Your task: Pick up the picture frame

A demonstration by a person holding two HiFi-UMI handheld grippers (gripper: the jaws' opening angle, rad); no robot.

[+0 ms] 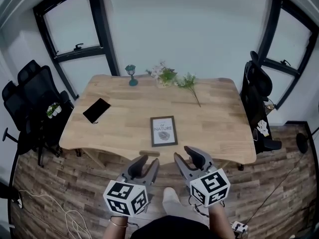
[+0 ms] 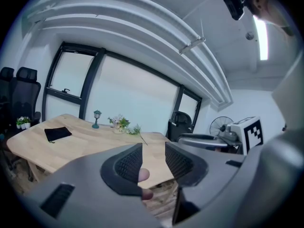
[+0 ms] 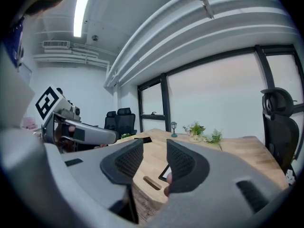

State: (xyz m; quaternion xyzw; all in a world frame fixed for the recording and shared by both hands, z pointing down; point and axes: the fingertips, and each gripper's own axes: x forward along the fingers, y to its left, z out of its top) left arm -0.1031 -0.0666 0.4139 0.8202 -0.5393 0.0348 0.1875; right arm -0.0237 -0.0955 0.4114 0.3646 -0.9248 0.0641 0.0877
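Observation:
The picture frame lies flat on the wooden table, near the middle of its front edge; it has a dark border and a white print. Both grippers hover in front of the table, short of that edge. My left gripper is below and left of the frame, open with nothing between its jaws. My right gripper is below and right of it, also open and empty. In the right gripper view a corner of the frame shows between the jaws. The left gripper view hides the frame behind its jaws.
A black phone lies on the table's left part. At the back stand a small lamp figurine, a flower pot and a green sprig. Black chairs stand at the left and right.

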